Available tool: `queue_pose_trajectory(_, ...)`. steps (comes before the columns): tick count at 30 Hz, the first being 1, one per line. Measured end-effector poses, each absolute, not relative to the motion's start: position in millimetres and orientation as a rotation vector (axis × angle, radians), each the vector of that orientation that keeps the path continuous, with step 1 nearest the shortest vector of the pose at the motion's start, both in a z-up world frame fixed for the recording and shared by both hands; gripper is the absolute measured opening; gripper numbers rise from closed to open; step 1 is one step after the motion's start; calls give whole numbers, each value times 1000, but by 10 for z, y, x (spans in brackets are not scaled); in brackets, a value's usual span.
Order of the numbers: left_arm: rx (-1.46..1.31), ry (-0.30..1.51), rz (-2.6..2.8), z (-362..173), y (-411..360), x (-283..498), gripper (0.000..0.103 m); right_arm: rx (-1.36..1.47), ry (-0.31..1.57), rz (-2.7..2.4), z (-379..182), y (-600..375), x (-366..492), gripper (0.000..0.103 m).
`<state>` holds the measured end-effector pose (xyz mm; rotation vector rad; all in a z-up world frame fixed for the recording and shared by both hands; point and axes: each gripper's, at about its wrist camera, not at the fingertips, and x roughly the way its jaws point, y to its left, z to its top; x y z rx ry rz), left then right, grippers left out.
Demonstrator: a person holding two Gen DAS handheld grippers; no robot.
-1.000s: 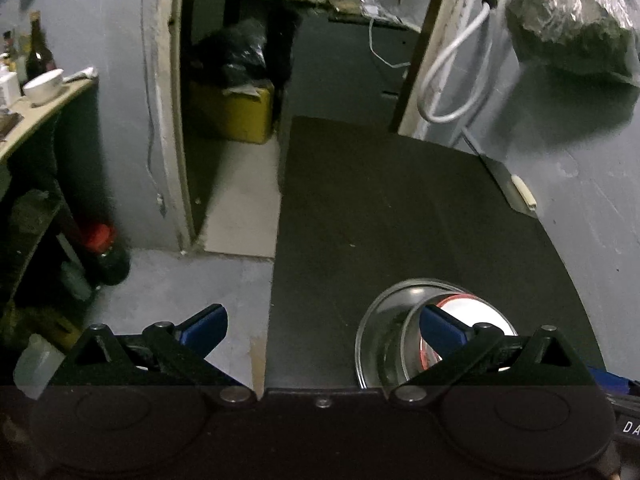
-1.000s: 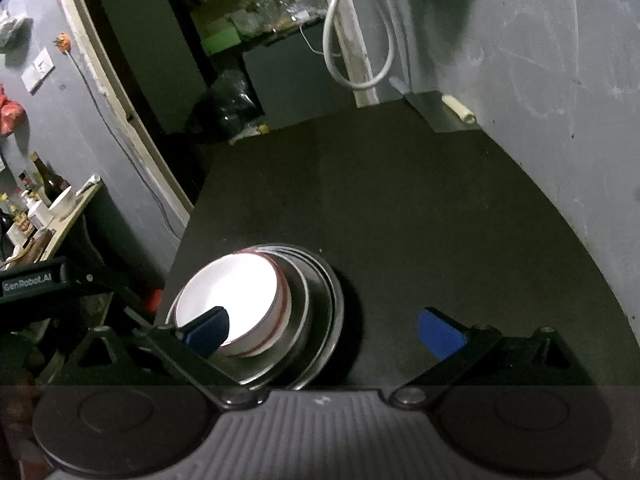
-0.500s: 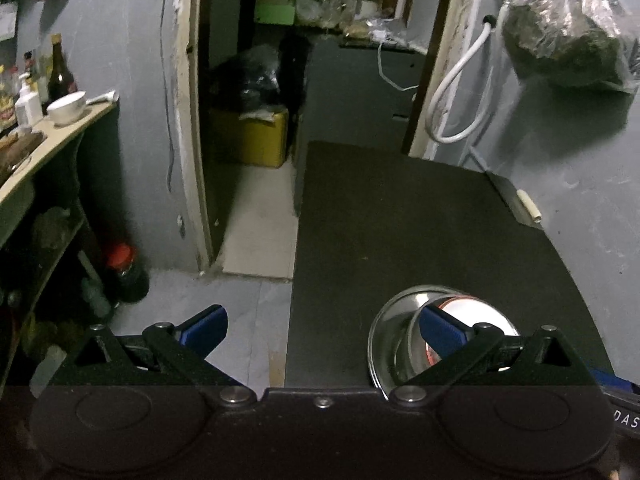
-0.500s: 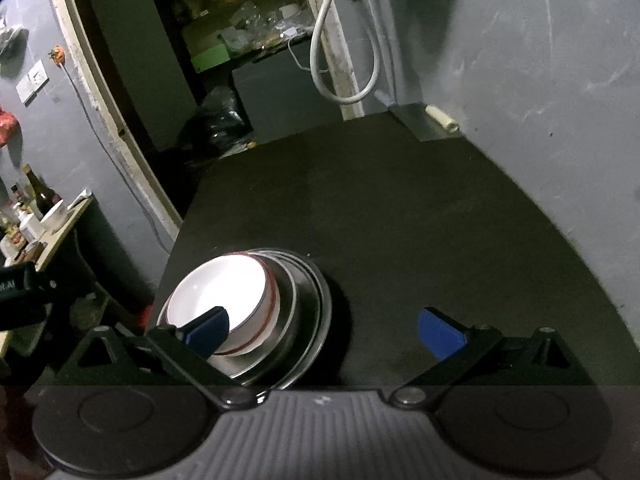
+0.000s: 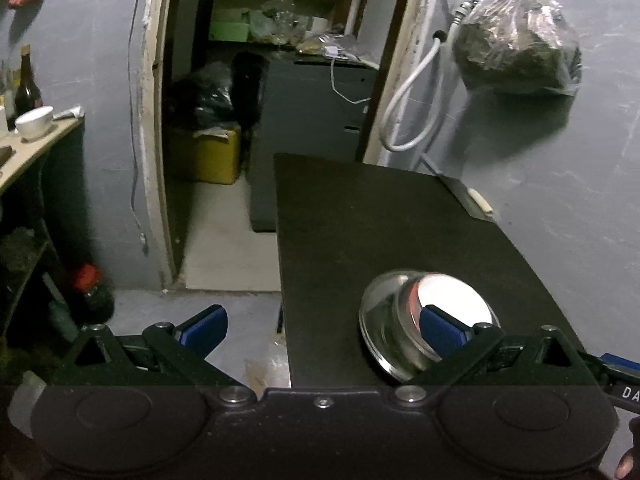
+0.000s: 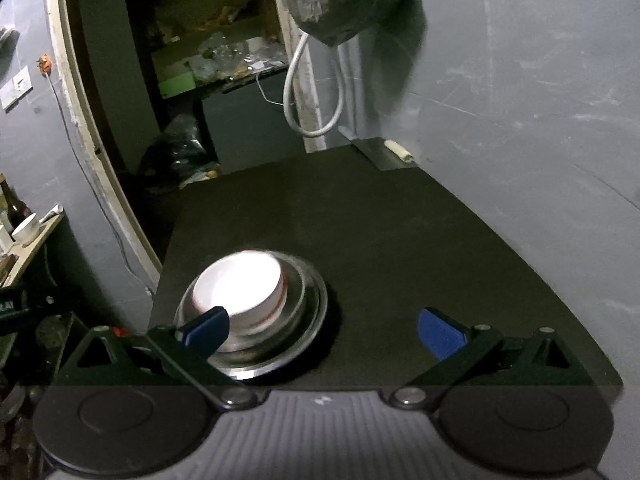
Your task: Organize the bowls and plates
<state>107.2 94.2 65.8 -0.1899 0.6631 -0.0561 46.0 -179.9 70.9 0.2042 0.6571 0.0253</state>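
Note:
A white bowl with a red rim (image 6: pixel 240 290) sits nested in a stack of steel plates (image 6: pixel 308 320) on the black table (image 6: pixel 400 240), near its front left corner. The stack also shows in the left wrist view (image 5: pixel 384 320), with the white bowl (image 5: pixel 452 300) inside. My left gripper (image 5: pixel 320 326) is open and empty, back from the table's front left edge. My right gripper (image 6: pixel 322 326) is open and empty, above the front of the table, with its left finger over the stack.
A grey wall (image 6: pixel 520 100) runs along the table's right side. A small pale roll (image 6: pixel 398 150) lies on a metal ledge at the far right corner. A bag (image 5: pixel 516 48) and white hose (image 5: pixel 408 92) hang there. A shelf with a bowl (image 5: pixel 36 122) stands left.
Both grippers have pulled back and risen from the stack, so the plates look smaller and farther. Both stay open and the stack has not moved.

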Motion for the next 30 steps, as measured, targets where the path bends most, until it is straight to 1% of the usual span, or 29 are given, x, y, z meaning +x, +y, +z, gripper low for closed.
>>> queue_pose_trajectory(5, -215, 658, -110, 566, 1061, 800, 102, 154, 654, -2, 785, -1593, 58, 103)
queue_pose_trajectory(14, -221, 633, -160, 522, 1143, 541, 102, 89, 638, -28, 914, -1408, -349, 103)
queue_pose_trajectory(24, -149, 609, -126, 581, 1059, 305, 102, 109, 647, 31, 896, -1495, -428, 103)
queue_pose_trajectory(30, -157, 597, -103, 600, 1000, 181, 102, 89, 635, 70, 908, -1619, -445, 103)
